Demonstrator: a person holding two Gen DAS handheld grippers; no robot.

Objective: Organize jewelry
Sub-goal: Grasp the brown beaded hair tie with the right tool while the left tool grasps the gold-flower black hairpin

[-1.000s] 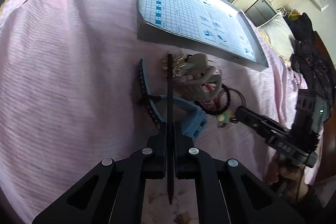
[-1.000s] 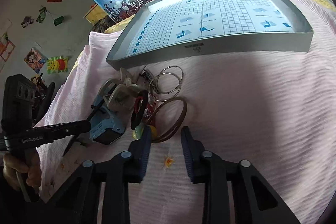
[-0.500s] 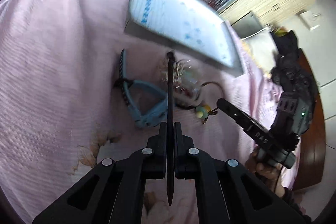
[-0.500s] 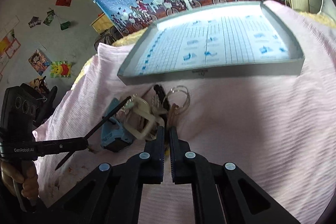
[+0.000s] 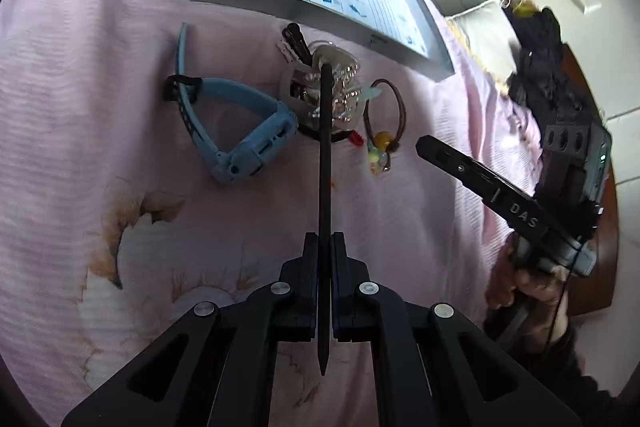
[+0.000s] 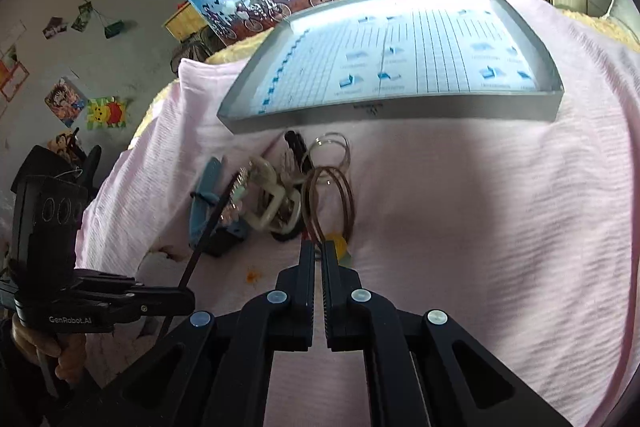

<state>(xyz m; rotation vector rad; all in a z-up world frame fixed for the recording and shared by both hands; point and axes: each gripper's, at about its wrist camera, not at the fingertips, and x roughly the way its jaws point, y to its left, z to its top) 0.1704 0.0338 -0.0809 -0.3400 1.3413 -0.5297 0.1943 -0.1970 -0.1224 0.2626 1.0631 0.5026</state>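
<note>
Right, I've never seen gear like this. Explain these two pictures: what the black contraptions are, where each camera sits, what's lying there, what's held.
There is no robot here. A person holds a two-finger gripper in each hand, and each has a wide-angle camera looking along its fingers. One picture comes from the left gripper, the other from the right gripper.

On the pink sheet lie a blue watch, a brown hair tie with beads and a cream hair claw. They sit in front of a grey tray lined with grid paper.

The left gripper is shut on a thin black stick. The right gripper is shut with its tips at the hair tie; whether it pinches the tie is unclear.
</note>
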